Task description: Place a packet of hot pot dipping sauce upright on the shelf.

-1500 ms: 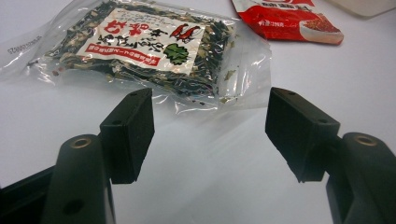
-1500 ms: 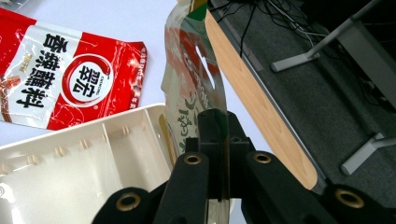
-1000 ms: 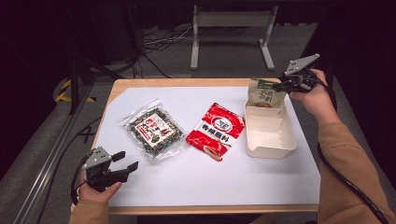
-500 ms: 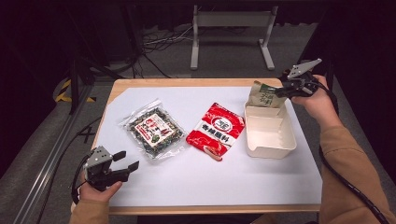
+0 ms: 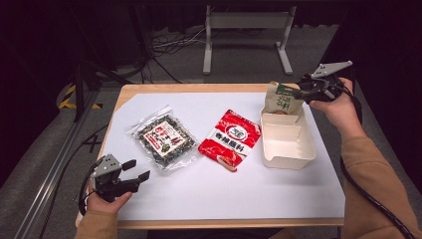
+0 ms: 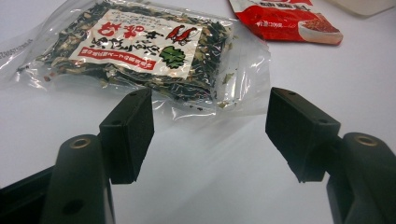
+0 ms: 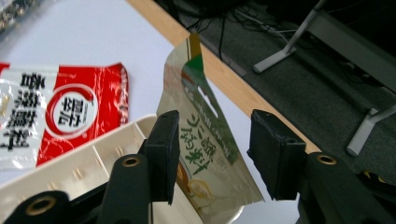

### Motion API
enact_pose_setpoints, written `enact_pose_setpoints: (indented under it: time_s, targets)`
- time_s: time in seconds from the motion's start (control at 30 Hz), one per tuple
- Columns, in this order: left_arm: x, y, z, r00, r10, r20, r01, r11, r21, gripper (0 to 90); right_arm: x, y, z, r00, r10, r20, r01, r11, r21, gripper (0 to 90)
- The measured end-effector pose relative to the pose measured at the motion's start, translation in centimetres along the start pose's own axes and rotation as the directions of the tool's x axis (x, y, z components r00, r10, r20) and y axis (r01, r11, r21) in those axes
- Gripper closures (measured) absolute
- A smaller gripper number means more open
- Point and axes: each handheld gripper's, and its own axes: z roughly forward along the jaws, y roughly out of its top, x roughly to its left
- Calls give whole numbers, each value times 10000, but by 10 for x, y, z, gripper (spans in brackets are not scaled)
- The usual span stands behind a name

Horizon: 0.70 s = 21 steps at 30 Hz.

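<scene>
- Right tool (image 5: 304, 89) is held at the table's far right corner; its jaws have just been opening and now stand apart around the green pouch (image 5: 281, 101), with a gap showing on one side.
- Green pouch is propped upright in the far end of the white tray (image 5: 288, 148), directly before the right tool.
- Left tool (image 5: 130, 174) is held wide open and empty, just short of the seaweed bag (image 6: 140, 51).

On your table (image 5: 164, 234) three things lie in a row: the seaweed packet (image 5: 163, 140) at the left, the red sachet (image 5: 230, 139) in the middle, the tray (image 5: 293, 157) at the right. A green pouch (image 5: 282, 99) stands in the tray's far end, leaning on its far wall. Your left gripper (image 5: 135, 171) sits near the table's front left corner, just before the seaweed packet; your right gripper (image 5: 304, 88) is beside the pouch.
</scene>
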Motion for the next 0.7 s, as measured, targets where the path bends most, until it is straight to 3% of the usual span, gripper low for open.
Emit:
enact_pose_setpoints:
  time_s: [0.3,0.53,0.7]
  targets:
    - [-1,5,6,9999,67,147,-67,10000,8,329,23,12,-18,9999,-34,120,46,9947,-1023,476]
    - [-2,7,9,9997,120,231,-121,9999,34,329,49,15,-34,9997,59,-224,-95,9856,-1687,446]
    - [-2,9,10,9997,162,207,-162,9999,-22,329,66,13,-45,9966,174,-804,-325,9812,-1903,445]
